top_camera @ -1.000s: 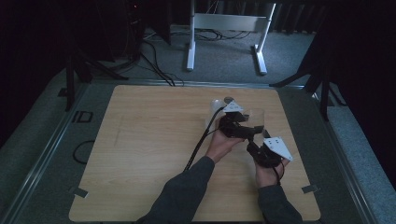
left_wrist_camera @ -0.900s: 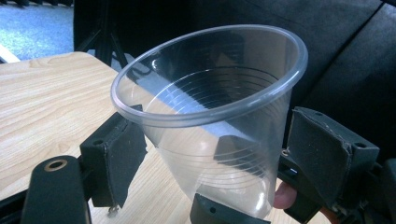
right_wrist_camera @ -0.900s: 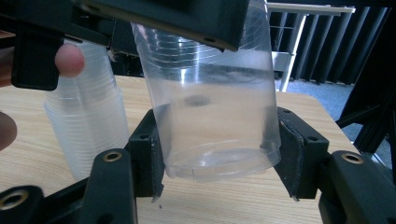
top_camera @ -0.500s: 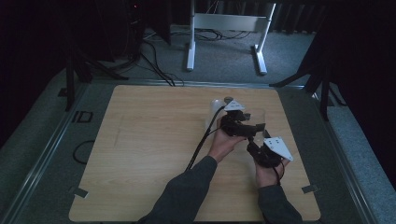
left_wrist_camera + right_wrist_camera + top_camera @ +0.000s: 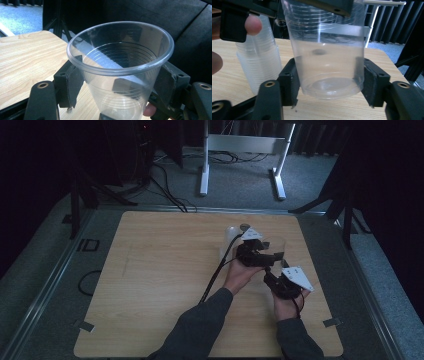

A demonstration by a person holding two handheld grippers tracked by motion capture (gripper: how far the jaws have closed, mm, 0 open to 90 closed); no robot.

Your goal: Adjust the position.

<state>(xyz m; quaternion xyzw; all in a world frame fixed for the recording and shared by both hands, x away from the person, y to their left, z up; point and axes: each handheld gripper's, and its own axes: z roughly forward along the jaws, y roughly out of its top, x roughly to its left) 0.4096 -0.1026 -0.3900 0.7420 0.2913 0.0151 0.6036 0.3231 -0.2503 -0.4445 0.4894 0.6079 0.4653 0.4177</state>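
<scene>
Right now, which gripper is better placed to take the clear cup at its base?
Right gripper: its open jaws flank the clear cup at the base, while the left gripper clamps it under the rim.

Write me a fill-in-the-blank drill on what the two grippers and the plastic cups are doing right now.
1. Both grippers have their jaws around the same clear plastic ____.
2. The left gripper takes the cup just under its rim, the right gripper near its ____.
3. Behind the held cup, a stack of cups stands on the wooden ____.

Missing words: cup; base; table
</scene>
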